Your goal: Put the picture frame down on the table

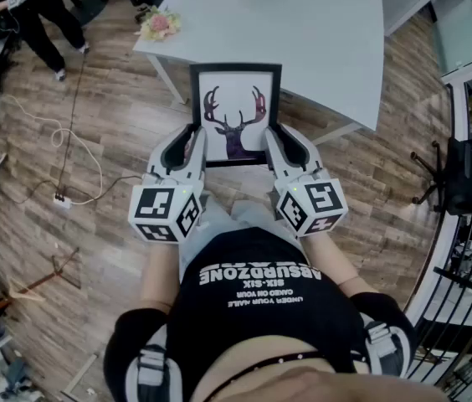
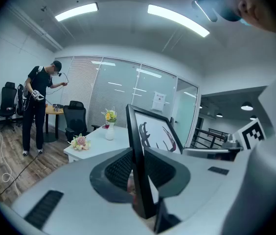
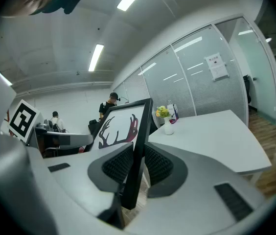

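picture frame point(image 1: 234, 111) held in air, roughly upright, picture side facing person. left gripper point(image 1: 191, 141) clamped on its left edge, right gripper point(image 1: 279, 141) on right edge. surface point(image 1: 320, 32) lies straight ahead, seemingly lower; both grippers equally near.

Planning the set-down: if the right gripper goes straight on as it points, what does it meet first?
Most likely the white table, near its front edge, with the picture frame held in the right gripper arriving first. Depth is hard to judge.
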Available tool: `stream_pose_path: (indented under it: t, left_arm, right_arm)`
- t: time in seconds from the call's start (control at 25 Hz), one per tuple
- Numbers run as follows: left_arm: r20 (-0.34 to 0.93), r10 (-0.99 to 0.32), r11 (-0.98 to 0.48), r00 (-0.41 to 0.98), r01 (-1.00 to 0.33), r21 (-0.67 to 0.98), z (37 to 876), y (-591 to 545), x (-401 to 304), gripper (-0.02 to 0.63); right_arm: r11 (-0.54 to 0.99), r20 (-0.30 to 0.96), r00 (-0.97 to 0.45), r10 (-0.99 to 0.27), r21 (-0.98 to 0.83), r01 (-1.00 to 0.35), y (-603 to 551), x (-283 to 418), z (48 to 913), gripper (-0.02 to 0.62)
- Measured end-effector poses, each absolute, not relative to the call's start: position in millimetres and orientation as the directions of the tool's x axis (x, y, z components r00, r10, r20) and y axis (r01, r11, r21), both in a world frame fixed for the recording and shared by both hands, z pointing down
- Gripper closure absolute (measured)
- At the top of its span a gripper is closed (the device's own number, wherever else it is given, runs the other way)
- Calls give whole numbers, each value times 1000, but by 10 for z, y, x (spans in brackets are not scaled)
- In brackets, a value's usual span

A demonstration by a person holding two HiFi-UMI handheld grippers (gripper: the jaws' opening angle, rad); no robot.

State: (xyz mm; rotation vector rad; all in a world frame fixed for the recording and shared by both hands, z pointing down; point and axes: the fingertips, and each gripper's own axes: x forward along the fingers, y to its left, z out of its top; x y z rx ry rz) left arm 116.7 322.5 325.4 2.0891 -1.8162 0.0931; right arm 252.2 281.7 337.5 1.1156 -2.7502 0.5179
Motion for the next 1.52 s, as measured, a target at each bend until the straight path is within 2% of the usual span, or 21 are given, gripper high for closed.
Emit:
stream_pose_path:
  t: [0.4, 1.04, 1.52]
  left_arm:
    - [287, -938, -130, 194, -965, 227, 3266, 3141, 1021, 523]
    - [278, -874, -324, 398, -905, 277, 3295, 2300, -491, 523]
    - [272, -781, -477, 563, -817, 324, 3529, 1899, -1213, 522]
  right_arm:
    - [644, 246, -696, -675, -265, -718, 2778, 2387, 3406, 509]
    - [495, 237, -544, -805, -237, -836, 2258, 933, 3358, 508]
    - [328, 279, -374, -885, -197, -924, 2083, 200, 3550, 508]
